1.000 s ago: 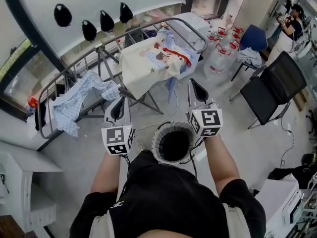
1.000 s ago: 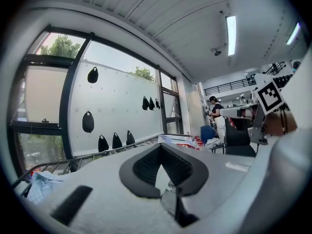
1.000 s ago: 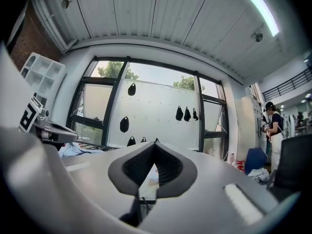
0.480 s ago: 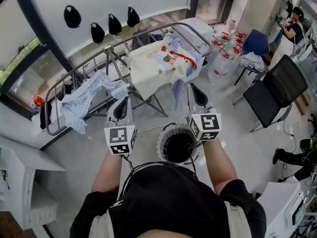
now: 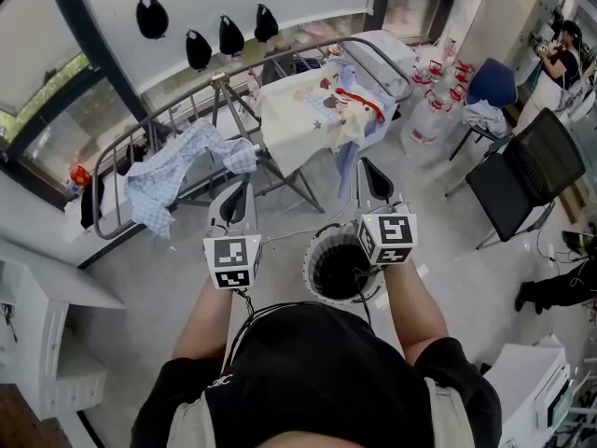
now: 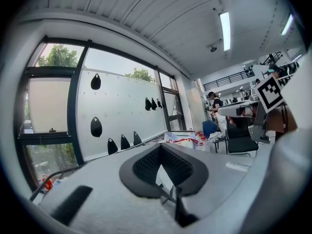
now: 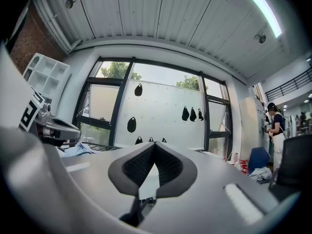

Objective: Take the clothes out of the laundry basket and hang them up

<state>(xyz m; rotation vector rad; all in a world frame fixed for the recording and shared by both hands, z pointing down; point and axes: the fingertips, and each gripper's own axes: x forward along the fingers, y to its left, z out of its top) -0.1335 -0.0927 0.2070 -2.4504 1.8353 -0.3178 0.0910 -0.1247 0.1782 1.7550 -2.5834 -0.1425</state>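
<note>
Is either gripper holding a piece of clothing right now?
No, the left gripper and the right gripper both have their jaws shut with no cloth between them.

my left gripper (image 6: 162, 150) and right gripper (image 7: 153, 152) have matt grey plastic shells; their pads (image 7: 168, 167) are dark and ribbed, rubber by the look. the drying rack (image 5: 298, 50) is smooth grey metal tube. the blue checked shirt (image 5: 177, 171) and the cream printed garment (image 5: 303, 119) are soft cloth. the laundry basket (image 5: 311, 267) looks like pale slatted plastic, though i can't be sure. the floor (image 5: 448, 278) is smooth, dull grey.
</note>
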